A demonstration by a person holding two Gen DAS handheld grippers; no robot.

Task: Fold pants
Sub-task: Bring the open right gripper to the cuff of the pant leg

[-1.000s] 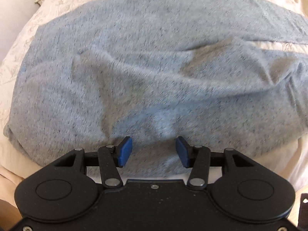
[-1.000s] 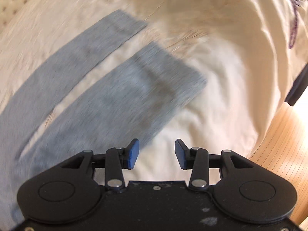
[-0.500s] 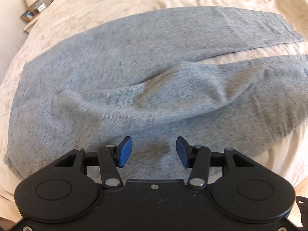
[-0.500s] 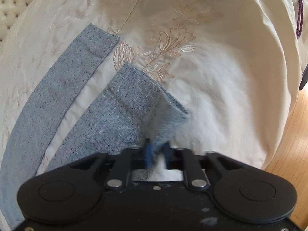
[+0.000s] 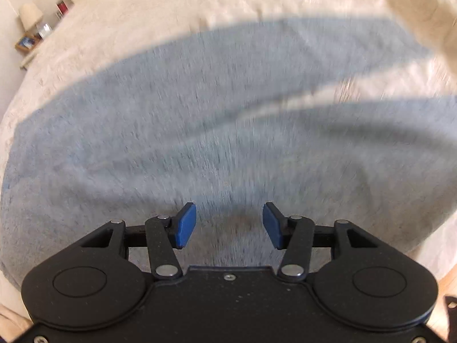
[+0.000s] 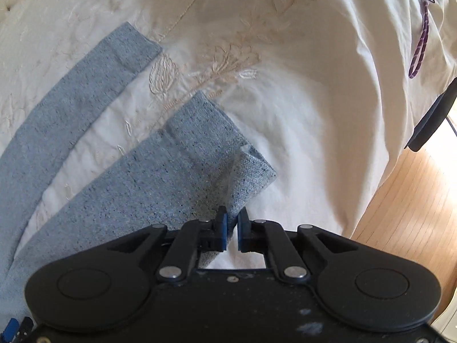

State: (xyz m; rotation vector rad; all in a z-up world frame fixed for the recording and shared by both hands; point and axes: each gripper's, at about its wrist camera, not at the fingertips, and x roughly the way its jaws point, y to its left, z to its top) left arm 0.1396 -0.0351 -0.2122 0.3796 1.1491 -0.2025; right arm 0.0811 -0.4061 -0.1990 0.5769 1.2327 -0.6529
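Note:
Grey-blue knit pants [image 5: 217,131] lie spread on a cream bedspread [image 5: 142,14]. The picture is blurred by motion. My left gripper [image 5: 229,225] hovers over the seat of the pants, near where the two legs split. Its jaws are opening and nothing is between the blue pads. In the right wrist view the near leg [image 6: 160,188] ends at a cuff. My right gripper [image 6: 232,230] is shut on that cuff's near corner, which is pulled up off the bed. The far leg [image 6: 85,91] lies flat to the left.
The embroidered bedspread [image 6: 300,100] drops off at the right to a wooden floor [image 6: 408,214]. A purple cord [image 6: 420,48] and a dark object [image 6: 434,117] are at the bed's right edge. A nightstand with a lamp [image 5: 30,28] stands far left.
My right gripper went from open above the leg end to shut on the near cuff, whose corner now lifts. My left gripper slid across the pants, staying open.

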